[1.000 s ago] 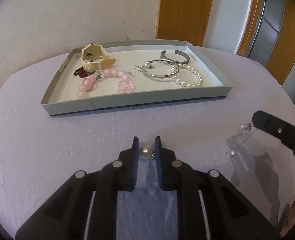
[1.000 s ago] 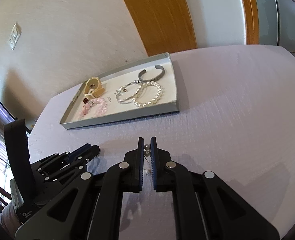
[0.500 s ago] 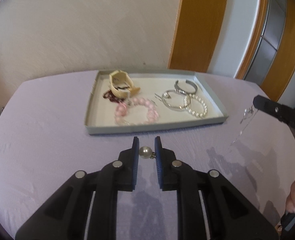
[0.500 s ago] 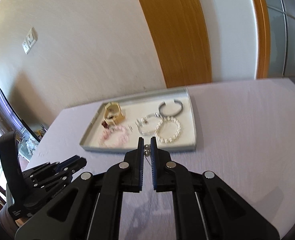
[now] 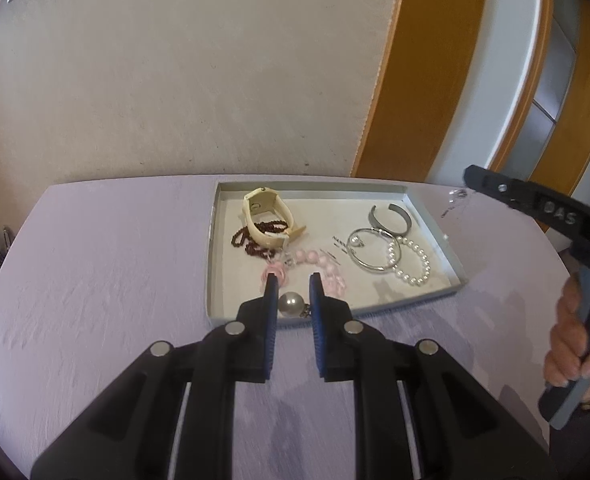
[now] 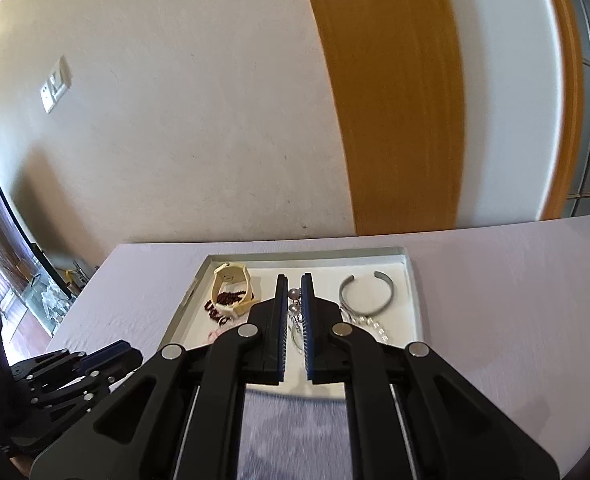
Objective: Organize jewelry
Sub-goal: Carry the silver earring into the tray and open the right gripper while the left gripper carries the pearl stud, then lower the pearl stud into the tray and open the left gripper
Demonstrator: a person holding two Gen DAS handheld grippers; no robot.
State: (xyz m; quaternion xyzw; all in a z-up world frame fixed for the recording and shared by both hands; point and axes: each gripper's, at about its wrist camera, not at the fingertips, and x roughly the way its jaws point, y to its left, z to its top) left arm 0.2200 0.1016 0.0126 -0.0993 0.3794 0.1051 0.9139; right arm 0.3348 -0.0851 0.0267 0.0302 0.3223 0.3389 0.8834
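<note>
- The left gripper (image 5: pixel 291 292) pinches a large round grey pearl earring (image 5: pixel 291 304) between its blue-padded fingers (image 5: pixel 271 300); a second ago it hung low over the lilac-covered counter (image 5: pixel 95 280) well short of the shallow grey cardboard tray (image 5: pixel 211 280); now it has risen and come forward, so the pearl sits in line with the tray's near wall
- The right gripper (image 6: pixel 294 308) is clamped on a thin silver drop earring with small pearls (image 6: pixel 293 306); its fingers stand almost together with the dangling piece between them; a second ago it was over bare counter beside the tray, now it hangs over the tray's middle, between the cream wristwatch (image 6: pixel 231 284) at the tray's far left and the open grey metal cuff bangle (image 6: pixel 367 296) at its far right
- Already lying in the tray: a dark red bead strand (image 5: pixel 255 240) under the watch, a pink bead bracelet (image 5: pixel 315 268) toward the near wall, a silver hoop bangle (image 5: pixel 371 254) and a white pearl bracelet (image 5: pixel 411 264) near the right wall
- Judgement: both earrings have been carried from the counter to the tray, so the transport step is close to done; the right piece looks ready for release first, while the left pearl needs a little more travel past the tray's near wall
</note>
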